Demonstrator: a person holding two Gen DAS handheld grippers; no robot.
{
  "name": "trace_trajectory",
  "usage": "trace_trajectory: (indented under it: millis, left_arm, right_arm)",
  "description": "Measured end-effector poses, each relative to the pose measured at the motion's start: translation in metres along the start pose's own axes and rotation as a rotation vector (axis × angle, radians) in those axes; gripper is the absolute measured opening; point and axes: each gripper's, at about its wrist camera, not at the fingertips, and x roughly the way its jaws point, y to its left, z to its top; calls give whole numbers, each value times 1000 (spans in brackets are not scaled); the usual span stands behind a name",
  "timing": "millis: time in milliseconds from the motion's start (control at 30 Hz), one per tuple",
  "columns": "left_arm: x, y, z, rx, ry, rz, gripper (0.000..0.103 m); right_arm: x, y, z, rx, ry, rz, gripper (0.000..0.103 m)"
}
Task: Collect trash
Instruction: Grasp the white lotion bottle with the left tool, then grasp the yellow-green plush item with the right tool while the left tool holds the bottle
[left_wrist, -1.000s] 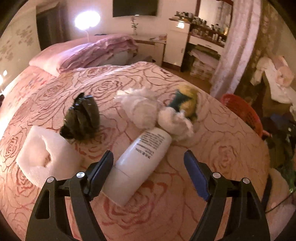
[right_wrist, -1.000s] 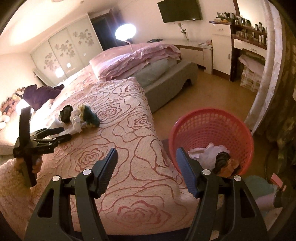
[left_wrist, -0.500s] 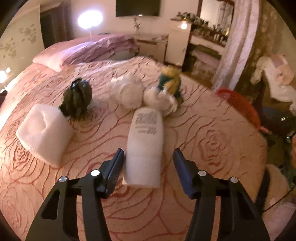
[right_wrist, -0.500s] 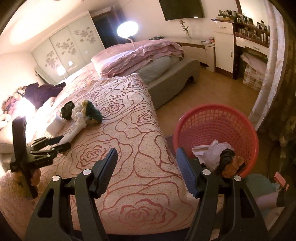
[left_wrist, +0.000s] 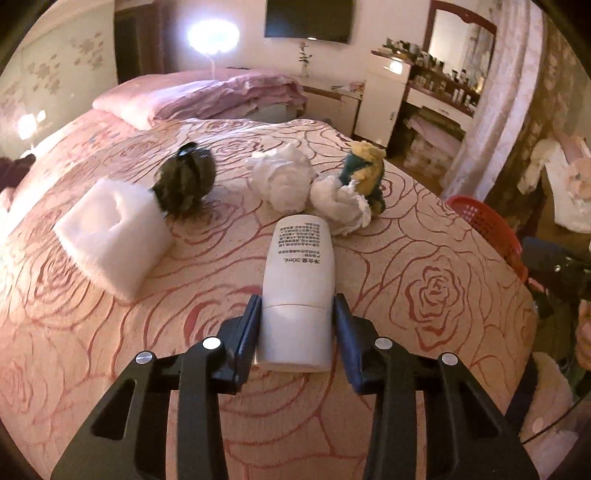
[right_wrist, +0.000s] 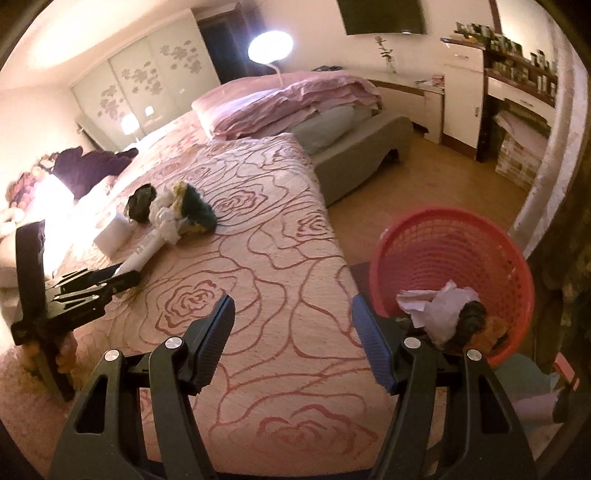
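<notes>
A white bottle (left_wrist: 298, 280) lies on the rose-patterned bed (left_wrist: 436, 295). My left gripper (left_wrist: 297, 314) is shut on its cap end, both pads touching its sides. It also shows in the right wrist view (right_wrist: 142, 254). Beyond it lie two white crumpled tissues (left_wrist: 280, 177), a yellow-and-teal wad (left_wrist: 364, 173), a dark crumpled bag (left_wrist: 184, 179) and a white foam block (left_wrist: 110, 230). My right gripper (right_wrist: 293, 332) is open and empty above the bed's near edge, left of the red basket (right_wrist: 450, 258), which holds paper and other scraps.
Pink pillows and a folded duvet (left_wrist: 207, 96) lie at the head of the bed. A wooden floor (right_wrist: 424, 177) runs between the bed and a dresser (left_wrist: 384, 99). A curtain (left_wrist: 491, 122) hangs at the right. The basket rim (left_wrist: 484, 225) shows past the bed's right edge.
My left gripper has moved forward around the bottle and closed on its cap end. The bottle has turned to point away from me. The right gripper has barely moved.
</notes>
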Motion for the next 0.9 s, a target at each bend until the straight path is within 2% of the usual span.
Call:
trace_trajectory:
  millis: [267, 600, 800, 900]
  left_arm:
    - [-16, 15, -16, -97, -12, 72, 38]
    - [-21, 21, -24, -131, -36, 55, 38]
    - [-23, 24, -27, -145, -41, 40, 38]
    - [-23, 25, -28, -147, -42, 38, 38]
  right_arm:
    - [31, 31, 19, -97, 16, 22, 62]
    - [68, 79, 61, -146, -1, 86, 57]
    - [91, 101, 83, -153, 5, 104, 49]
    - [106, 108, 88, -156, 25, 95, 40]
